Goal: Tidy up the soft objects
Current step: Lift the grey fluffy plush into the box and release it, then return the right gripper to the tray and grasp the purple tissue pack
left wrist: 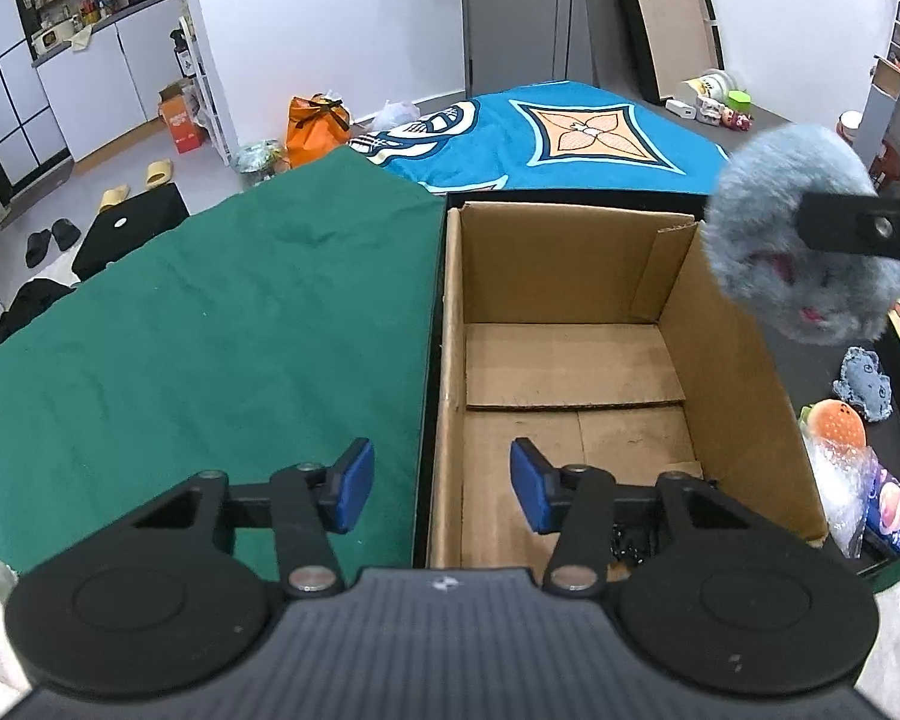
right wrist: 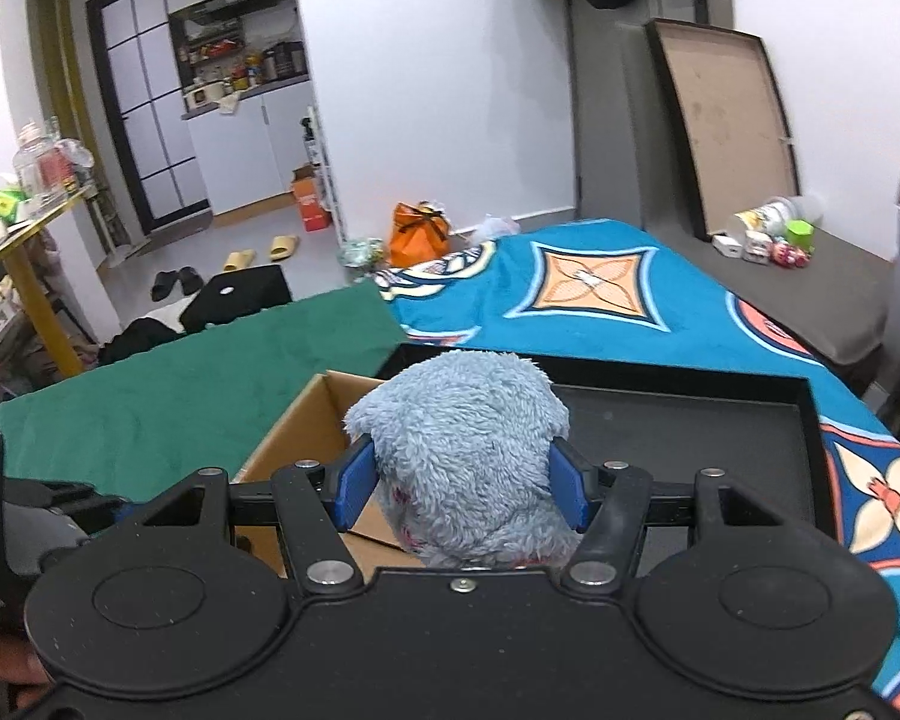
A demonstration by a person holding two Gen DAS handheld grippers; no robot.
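Blue-grey plush toy (right wrist: 462,456): clamped between both blue pads of the right gripper (right wrist: 462,489), held in the air above the far right corner of the cardboard box (left wrist: 570,360), not yet inside. Likely light, soft, squashy; fur compresses under the pads, so best gripped across the thick middle of the body, as now. Little risk of slipping or breaking. Left gripper (left wrist: 441,489): jaws partly apart, nothing between them, straddling the box's left wall at its near end. Box: open-topped, flaps down, floor bare, standing in a black tray (right wrist: 690,438). Further soft items on the tray right of the box: small blue knitted toy (left wrist: 864,381), burger-shaped plush (left wrist: 837,429), crinkly plastic packet (left wrist: 852,492). Surface: green cloth (left wrist: 210,330) left of the tray, patterned blue blanket (right wrist: 600,300) beyond and to the right. Room: white walls, kitchen shelving far left, slippers (left wrist: 135,186) and an orange bag (left wrist: 315,126) on the floor.
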